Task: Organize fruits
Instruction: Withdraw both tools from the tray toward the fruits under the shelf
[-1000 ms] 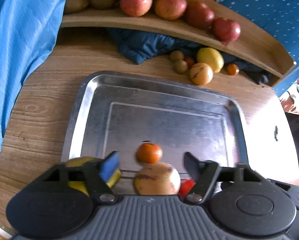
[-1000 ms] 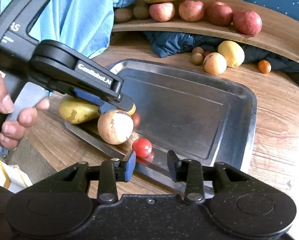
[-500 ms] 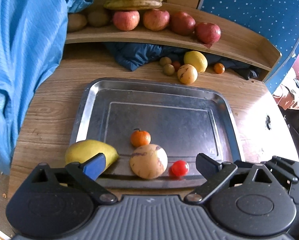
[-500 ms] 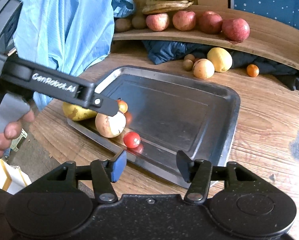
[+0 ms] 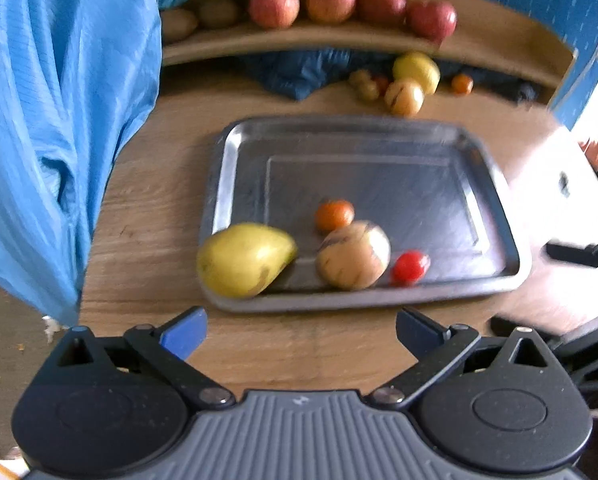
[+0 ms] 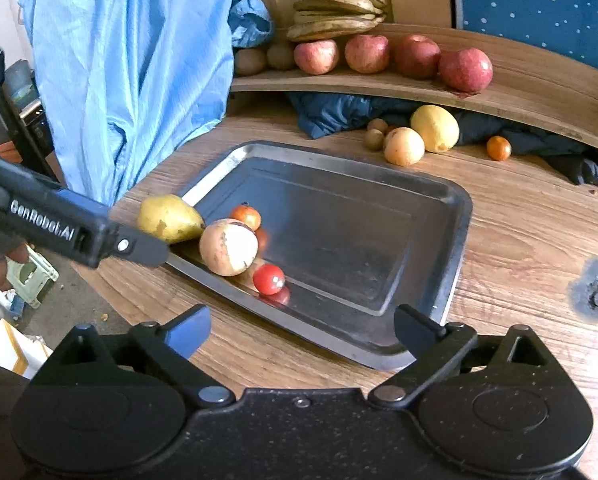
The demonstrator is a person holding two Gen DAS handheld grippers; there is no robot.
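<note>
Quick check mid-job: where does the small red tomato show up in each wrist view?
Left wrist: the red tomato lies lower right of centre, at the metal tray's near rim, right of the round tan fruit.
Right wrist: the tomato lies left of centre, just below that tan fruit.
Shared landmark: the yellow pear on the tray's corner.

Most of the tray [image 6: 451, 216] floor lies bare, open to approach from above and from its right side. Its near-left corner is crowded: a pear [image 6: 167, 218] on the rim, a round fruit [image 6: 228, 246], a tomato [image 6: 268, 279] and a small orange [image 6: 246, 216] just beside one another. The left hand-held gripper [image 6: 139, 246] reaches in beside the pear. Blue cloth [image 6: 131, 64] hangs along the left; the shelf [image 6: 539, 92] overhangs loose fruit at the back of the surface [image 6: 531, 240]
</note>
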